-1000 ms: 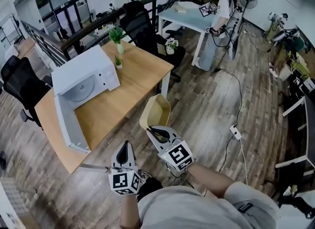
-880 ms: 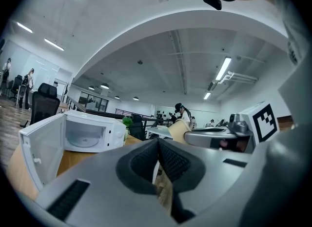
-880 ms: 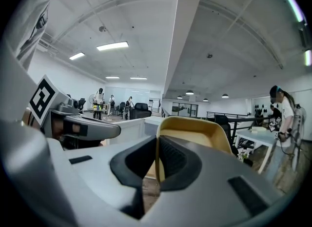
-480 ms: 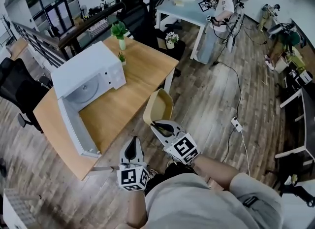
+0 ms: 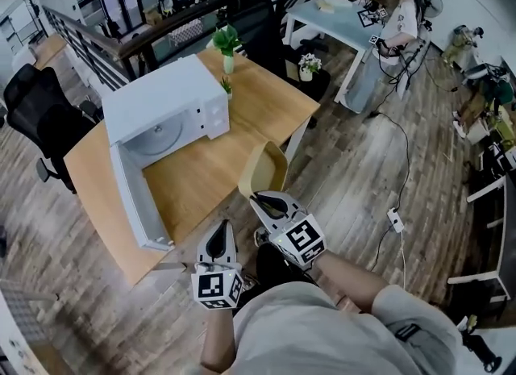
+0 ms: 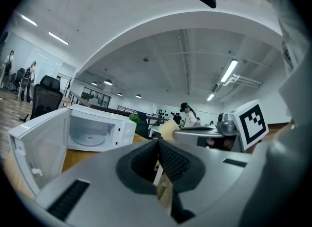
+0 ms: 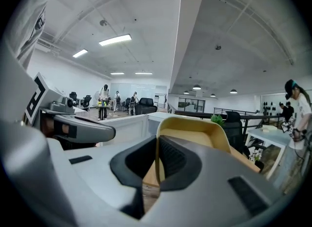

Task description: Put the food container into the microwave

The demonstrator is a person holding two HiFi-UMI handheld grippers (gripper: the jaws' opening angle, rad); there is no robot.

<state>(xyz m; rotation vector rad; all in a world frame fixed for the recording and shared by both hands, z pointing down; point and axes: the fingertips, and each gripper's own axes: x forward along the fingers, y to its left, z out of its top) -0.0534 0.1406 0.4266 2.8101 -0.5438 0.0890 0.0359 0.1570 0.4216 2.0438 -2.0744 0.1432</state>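
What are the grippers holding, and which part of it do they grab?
The right gripper pinches the yellow food container by the near edge of its wall. The left gripper is shut and holds nothing.

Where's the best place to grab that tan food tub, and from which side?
Pinch the thin near wall of the tan plastic food container, coming from the person's side, one jaw inside, one outside. Its open top leaves that rim free; the right gripper is clamped there.
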